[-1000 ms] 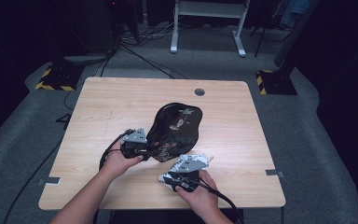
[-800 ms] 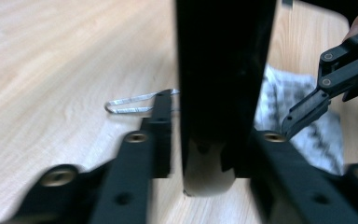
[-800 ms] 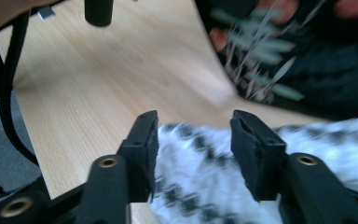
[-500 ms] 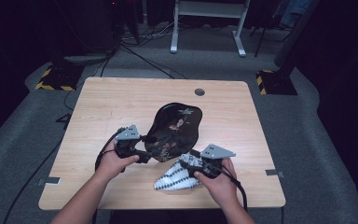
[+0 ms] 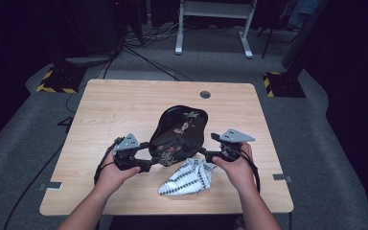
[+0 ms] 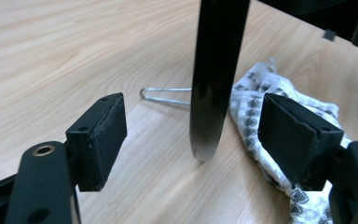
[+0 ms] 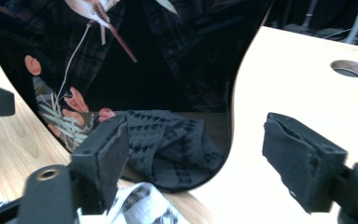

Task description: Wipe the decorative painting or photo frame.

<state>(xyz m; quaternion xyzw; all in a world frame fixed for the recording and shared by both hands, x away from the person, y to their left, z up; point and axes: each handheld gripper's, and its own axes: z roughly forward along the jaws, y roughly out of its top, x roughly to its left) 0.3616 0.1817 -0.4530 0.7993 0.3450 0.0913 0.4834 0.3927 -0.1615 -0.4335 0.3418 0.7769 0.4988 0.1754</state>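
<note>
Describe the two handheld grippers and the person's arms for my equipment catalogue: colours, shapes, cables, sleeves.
Both the left gripper and right gripper are black, each topped by a grey three-cornered plate. A black cable trails from each. Seen close, the jaws are black arms with brass-coloured rivets, ending in blocky black pads with screw holes and worn, frayed edges. The forearms are bare, with no sleeves in the high view.

Black lacquered tray point(image 5: 179, 132), glossy, painted with a bird and flowers, lies near the table's middle. White patterned cloth point(image 5: 188, 178), crumpled, lies at the tray's near edge, touching it and mirrored in its gloss.
</note>
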